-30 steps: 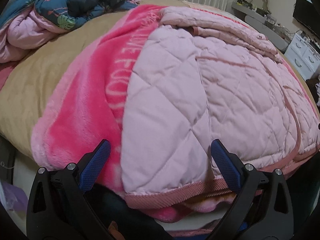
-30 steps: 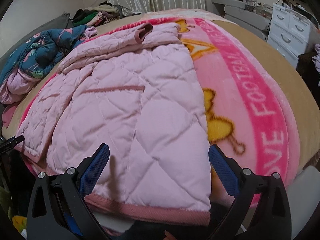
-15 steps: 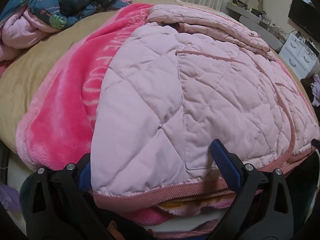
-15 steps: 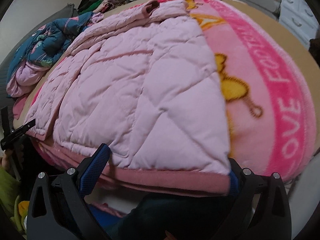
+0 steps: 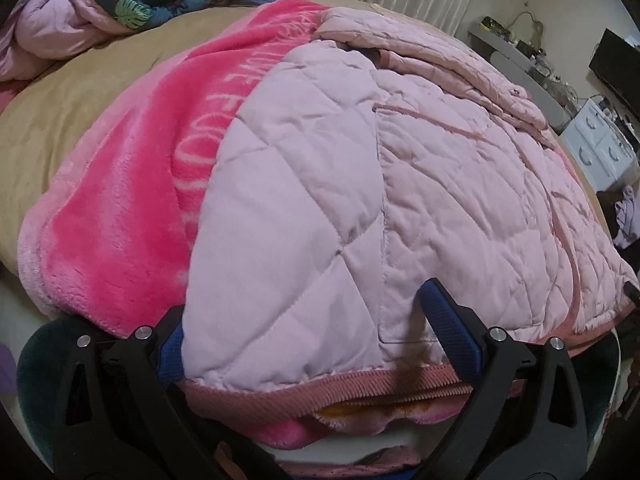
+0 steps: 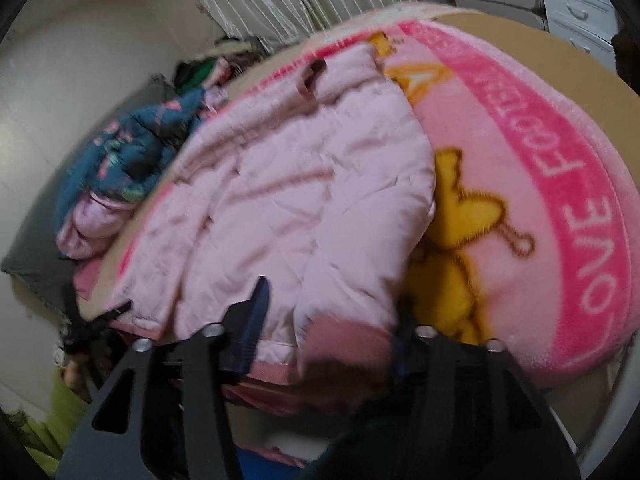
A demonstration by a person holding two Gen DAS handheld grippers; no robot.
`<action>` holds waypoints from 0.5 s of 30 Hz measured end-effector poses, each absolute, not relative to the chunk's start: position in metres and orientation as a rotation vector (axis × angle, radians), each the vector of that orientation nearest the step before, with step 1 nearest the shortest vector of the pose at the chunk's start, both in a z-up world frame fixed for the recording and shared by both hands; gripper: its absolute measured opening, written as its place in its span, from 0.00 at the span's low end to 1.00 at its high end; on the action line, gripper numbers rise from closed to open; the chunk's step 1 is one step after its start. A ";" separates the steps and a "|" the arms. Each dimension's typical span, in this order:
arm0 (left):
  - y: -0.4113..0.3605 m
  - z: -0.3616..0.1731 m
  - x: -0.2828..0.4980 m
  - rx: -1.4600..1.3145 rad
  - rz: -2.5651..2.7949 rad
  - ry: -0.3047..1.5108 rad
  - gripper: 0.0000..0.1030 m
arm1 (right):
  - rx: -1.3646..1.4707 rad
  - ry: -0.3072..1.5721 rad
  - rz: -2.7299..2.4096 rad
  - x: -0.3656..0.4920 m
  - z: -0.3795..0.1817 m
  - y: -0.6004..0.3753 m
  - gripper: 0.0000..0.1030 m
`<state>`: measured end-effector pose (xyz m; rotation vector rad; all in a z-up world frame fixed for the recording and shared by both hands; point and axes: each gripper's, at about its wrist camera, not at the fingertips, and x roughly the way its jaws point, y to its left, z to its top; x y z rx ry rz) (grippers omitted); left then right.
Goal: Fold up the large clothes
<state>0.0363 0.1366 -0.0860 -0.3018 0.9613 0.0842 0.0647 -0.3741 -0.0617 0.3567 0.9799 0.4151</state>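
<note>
The pink quilted jacket (image 5: 360, 184) lies on the bed, its ribbed hem (image 5: 320, 390) between each hand-held gripper's jaws. The left hand-held gripper (image 5: 316, 336) stands apart; the right hand-held gripper (image 6: 328, 344) has just been closing on the hem. The jacket looks puffy, soft and light; that firmer hem seems the best hold.

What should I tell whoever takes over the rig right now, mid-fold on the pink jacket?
Left gripper: jaws wide, straddling the ribbed hem of the pink quilted jacket; not clamped.
Right gripper: jaws have just been closing, the hem's other corner between them; the view is blurred, so the grip is unconfirmed.
Jacket lies spread on the pink blanket over the bed, one sleeve laid across its far end.
Left: secure both hem corners, then probably fold the hem toward the far end.
</note>
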 end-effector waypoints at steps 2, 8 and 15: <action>0.136 -0.086 0.035 -0.304 0.079 0.960 0.85 | 0.356 1.026 0.400 0.064 -0.074 -0.372 0.63; 0.137 -0.080 0.027 -0.336 0.074 0.916 0.78 | 0.394 1.021 0.414 0.055 -0.083 -0.361 0.62; 0.139 -0.084 0.024 -0.352 0.077 0.938 0.78 | 0.405 0.852 0.480 0.055 -0.054 -0.356 0.19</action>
